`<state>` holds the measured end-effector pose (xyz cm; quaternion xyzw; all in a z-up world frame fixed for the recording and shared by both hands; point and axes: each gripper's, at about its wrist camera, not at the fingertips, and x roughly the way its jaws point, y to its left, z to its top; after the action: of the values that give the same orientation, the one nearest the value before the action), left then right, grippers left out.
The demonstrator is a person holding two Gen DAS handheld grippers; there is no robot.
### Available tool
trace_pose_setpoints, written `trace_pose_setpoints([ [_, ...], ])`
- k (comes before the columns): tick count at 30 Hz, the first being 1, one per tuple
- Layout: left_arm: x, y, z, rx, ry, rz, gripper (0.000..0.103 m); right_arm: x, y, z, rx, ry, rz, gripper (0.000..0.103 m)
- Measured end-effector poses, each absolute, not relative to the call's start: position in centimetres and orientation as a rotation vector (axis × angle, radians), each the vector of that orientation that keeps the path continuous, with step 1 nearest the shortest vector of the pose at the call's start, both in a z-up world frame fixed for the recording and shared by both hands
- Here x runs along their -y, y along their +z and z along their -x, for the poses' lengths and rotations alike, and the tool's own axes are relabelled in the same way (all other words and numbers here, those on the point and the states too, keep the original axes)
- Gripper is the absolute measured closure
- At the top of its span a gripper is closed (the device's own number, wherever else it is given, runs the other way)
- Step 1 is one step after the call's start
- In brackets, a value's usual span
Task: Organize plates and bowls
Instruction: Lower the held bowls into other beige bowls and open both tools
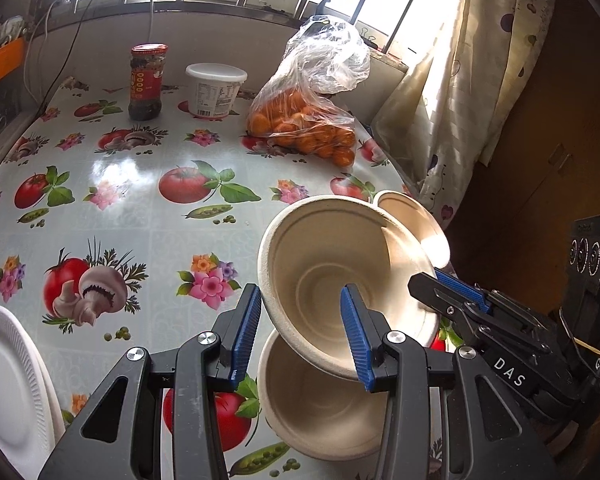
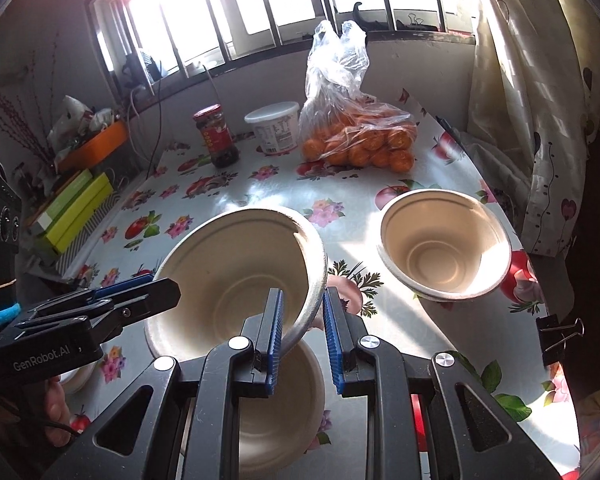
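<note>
Pinching narrow with the right gripper's fingers on the near rim of a beige pulp bowl. Straddling the opposite wall of that same bowl with the left gripper, set moderately wide, one pad outside and one inside, apparently sharing the hold. Holding it tilted and clear of the printed tablecloth, directly above a second pulp bowl standing upright underneath.

Judging progress as partway. Seems to be either a nesting or a separating step over that lower bowl; cannot tell which. Leaves a third pulp bowl standing apart near the curtain-side edge, possibly already doubled, judging by its layered rim. Shows white foam plates stacked at the opposite edge, seemingly sorted. Still needs the bowls gathered into one stack.
</note>
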<state>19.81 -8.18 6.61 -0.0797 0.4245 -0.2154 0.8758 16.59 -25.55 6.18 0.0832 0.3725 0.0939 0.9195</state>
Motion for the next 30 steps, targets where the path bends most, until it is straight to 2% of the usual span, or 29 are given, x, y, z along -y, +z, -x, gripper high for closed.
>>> trace_pose_setpoints([
  [30,7.5,4.9,-15.7,-0.929,-0.442,0.164,0.06,25.1,4.3,-12.0,-0.806,0.195,-0.221,0.082],
])
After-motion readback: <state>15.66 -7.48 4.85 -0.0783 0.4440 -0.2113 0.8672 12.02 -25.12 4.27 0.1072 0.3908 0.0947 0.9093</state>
